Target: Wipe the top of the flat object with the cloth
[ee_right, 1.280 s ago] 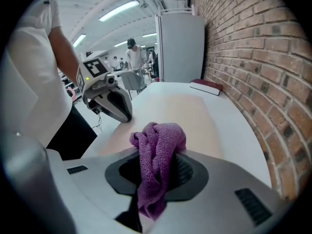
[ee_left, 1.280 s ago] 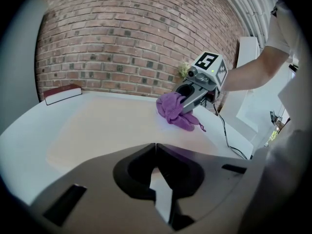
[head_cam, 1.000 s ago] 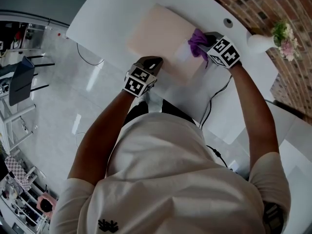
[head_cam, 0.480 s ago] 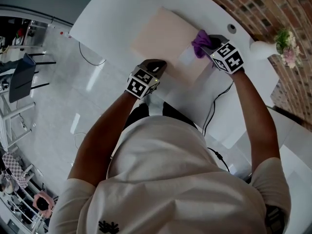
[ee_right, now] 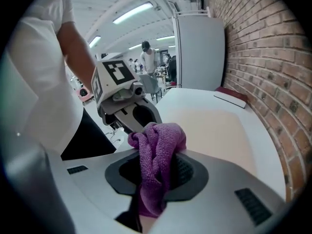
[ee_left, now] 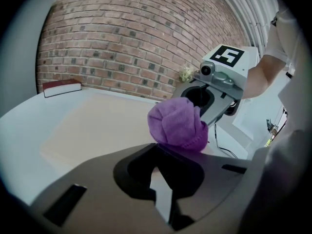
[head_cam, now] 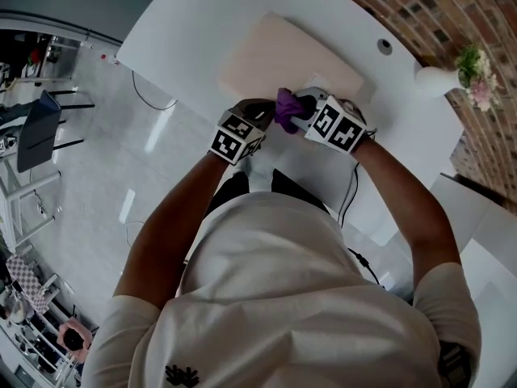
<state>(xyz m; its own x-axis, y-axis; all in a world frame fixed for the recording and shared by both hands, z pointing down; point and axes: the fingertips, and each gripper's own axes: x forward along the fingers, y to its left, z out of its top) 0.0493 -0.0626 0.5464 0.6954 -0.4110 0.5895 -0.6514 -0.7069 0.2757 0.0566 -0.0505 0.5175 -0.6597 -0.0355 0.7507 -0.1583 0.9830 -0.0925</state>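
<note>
The flat tan board (head_cam: pixel 283 59) lies on the white counter (head_cam: pixel 202 14). The purple cloth (head_cam: pixel 285 109) is at the board's near edge, bunched up in the right gripper (head_cam: pixel 294 113), whose jaws squeeze it tight. The left gripper (head_cam: pixel 257 110) is beside the cloth at the same edge, its jaws closed at the tips. The wiping looks under way, but the board shows no marks, so how much is left is unclear.

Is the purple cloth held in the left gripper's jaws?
No, the purple cloth is clamped between the jaws of the right gripper.
</note>
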